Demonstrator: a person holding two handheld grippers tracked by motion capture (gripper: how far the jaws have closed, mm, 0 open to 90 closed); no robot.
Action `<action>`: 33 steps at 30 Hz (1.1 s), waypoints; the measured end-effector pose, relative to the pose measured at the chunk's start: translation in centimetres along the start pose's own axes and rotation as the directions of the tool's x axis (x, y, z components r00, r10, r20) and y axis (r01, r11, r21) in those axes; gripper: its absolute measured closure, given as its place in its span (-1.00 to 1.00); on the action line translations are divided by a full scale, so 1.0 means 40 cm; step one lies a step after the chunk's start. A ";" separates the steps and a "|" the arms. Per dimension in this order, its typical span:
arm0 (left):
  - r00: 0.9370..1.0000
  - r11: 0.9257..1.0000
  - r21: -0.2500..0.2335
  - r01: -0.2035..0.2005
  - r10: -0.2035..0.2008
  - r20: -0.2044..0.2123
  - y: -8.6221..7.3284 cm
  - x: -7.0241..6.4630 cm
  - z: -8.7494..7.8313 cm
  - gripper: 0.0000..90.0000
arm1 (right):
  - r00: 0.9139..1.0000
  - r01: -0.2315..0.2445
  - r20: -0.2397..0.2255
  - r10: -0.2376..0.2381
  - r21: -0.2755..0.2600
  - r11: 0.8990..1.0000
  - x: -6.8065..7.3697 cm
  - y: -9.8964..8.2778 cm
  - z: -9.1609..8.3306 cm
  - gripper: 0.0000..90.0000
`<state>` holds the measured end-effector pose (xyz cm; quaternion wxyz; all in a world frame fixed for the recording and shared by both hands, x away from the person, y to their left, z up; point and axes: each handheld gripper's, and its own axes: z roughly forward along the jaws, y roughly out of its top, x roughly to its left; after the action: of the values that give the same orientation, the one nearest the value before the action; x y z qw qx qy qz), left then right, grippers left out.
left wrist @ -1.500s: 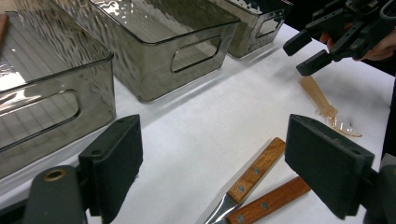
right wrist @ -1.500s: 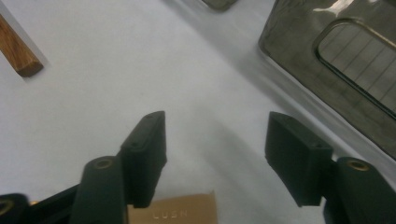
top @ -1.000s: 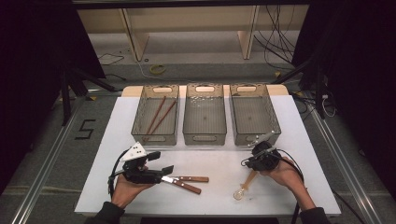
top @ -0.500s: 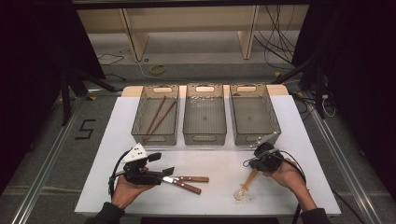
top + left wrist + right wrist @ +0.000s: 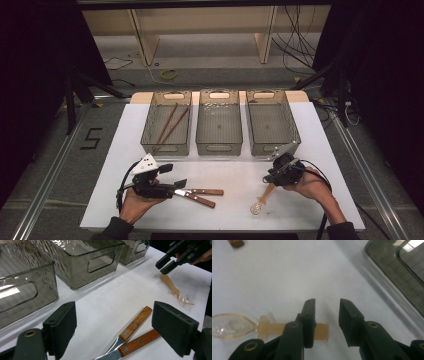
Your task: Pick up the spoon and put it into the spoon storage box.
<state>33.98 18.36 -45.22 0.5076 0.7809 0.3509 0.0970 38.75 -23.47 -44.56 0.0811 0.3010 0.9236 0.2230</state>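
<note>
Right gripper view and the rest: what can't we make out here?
- Spoon handle, right gripper view: middle stretch hidden behind one jaw of the right gripper; contact with the handle unclear.
- Knives, left gripper view: blades cut off by the bottom edge.
- Left bin, high view: the two thin sticks inside are too small to identify.
- Middle bin, high view: a small speck inside, too small to tell.
</note>
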 end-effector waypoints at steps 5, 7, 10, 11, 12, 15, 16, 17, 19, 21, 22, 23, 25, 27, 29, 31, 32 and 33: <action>1.000 1.000 0.000 -0.004 0.004 0.000 0.001 0.000 0.000 -0.57 | 0.991 0.129 -0.043 -0.127 0.058 0.990 0.015 0.012 -0.025 0.14; 1.000 1.000 0.000 -0.005 0.005 -0.001 0.001 0.000 0.000 -0.56 | 0.978 0.202 -0.065 -0.198 0.070 0.977 0.026 0.019 -0.033 -0.01; 1.000 1.000 -0.001 -0.004 0.004 0.001 0.001 0.001 0.000 -0.56 | 0.952 0.300 -0.099 -0.291 0.102 0.948 0.046 0.026 -0.034 -0.16; 1.000 1.000 0.000 -0.001 0.001 0.002 0.001 0.001 -0.001 -0.56 | 0.943 0.328 -0.109 -0.316 0.123 0.937 0.054 0.028 -0.030 -0.18; 1.000 1.000 -0.004 0.003 -0.003 0.001 0.001 0.001 0.000 -0.56 | 0.933 0.355 -0.116 -0.341 0.130 0.926 0.060 0.029 -0.026 -0.20; 1.000 1.000 -0.004 0.003 -0.003 0.002 0.001 0.001 0.000 -0.56 | 0.918 0.391 -0.135 -0.374 0.145 0.909 0.070 0.033 -0.019 -0.23; 1.000 1.000 -0.004 0.004 -0.004 0.002 0.001 0.001 0.000 -0.56 | 0.911 0.406 -0.143 -0.387 0.147 0.902 0.072 0.033 -0.016 -0.25; 1.000 1.000 -0.002 0.004 -0.004 0.003 0.001 0.002 0.000 -0.56 | 0.901 0.428 -0.142 -0.409 0.158 0.890 0.073 0.035 -0.014 -0.26; 1.000 1.000 0.000 0.005 -0.005 0.003 0.001 0.002 0.000 -0.56 | 0.886 0.461 -0.147 -0.439 0.175 0.870 0.076 0.037 -0.008 -0.29; 1.000 1.000 0.001 0.006 -0.006 0.004 0.000 0.002 0.001 -0.56 | 0.884 0.465 -0.156 -0.441 0.180 0.867 0.081 0.041 -0.006 -0.31; 1.000 1.000 0.001 0.007 -0.007 0.003 0.001 0.002 0.001 -0.56 | 0.876 0.478 -0.168 -0.452 0.176 0.860 0.081 0.042 -0.003 -0.32; 1.000 1.000 0.001 0.006 -0.006 0.003 0.001 0.002 0.001 -0.55 | 0.870 0.490 -0.173 -0.463 0.179 0.853 0.081 0.043 0.000 -0.33; 1.000 1.000 0.002 0.005 -0.005 0.003 0.001 0.002 0.000 -0.55 | 0.864 0.500 -0.188 -0.468 0.200 0.843 0.085 0.046 0.003 -0.35; 1.000 1.000 0.000 0.007 -0.007 0.004 0.001 0.002 0.000 -0.55 | 0.854 0.516 -0.195 -0.482 0.204 0.832 0.086 0.048 0.008 -0.35; 1.000 1.000 0.002 0.007 -0.007 0.005 0.001 0.003 0.000 -0.55 | 0.852 0.520 -0.194 -0.486 0.219 0.825 0.086 0.050 0.009 -0.35; 1.000 1.000 0.000 0.007 -0.007 0.004 0.001 0.002 0.000 -0.55 | 0.846 0.530 -0.200 -0.494 0.217 0.820 0.085 0.051 0.011 -0.33; 1.000 1.000 0.001 0.007 -0.007 0.004 0.001 0.002 0.001 -0.55 | 0.849 0.526 -0.199 -0.490 0.222 0.821 0.085 0.051 0.013 -0.33; 1.000 1.000 0.001 0.008 -0.008 0.005 0.001 0.002 0.001 -0.55 | 0.848 0.527 -0.201 -0.490 0.233 0.817 0.085 0.051 0.015 -0.32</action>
<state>34.06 18.38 -45.22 0.5083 0.7801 0.3527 0.0929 37.24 -19.75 -44.19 0.0334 0.0360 0.9956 0.0799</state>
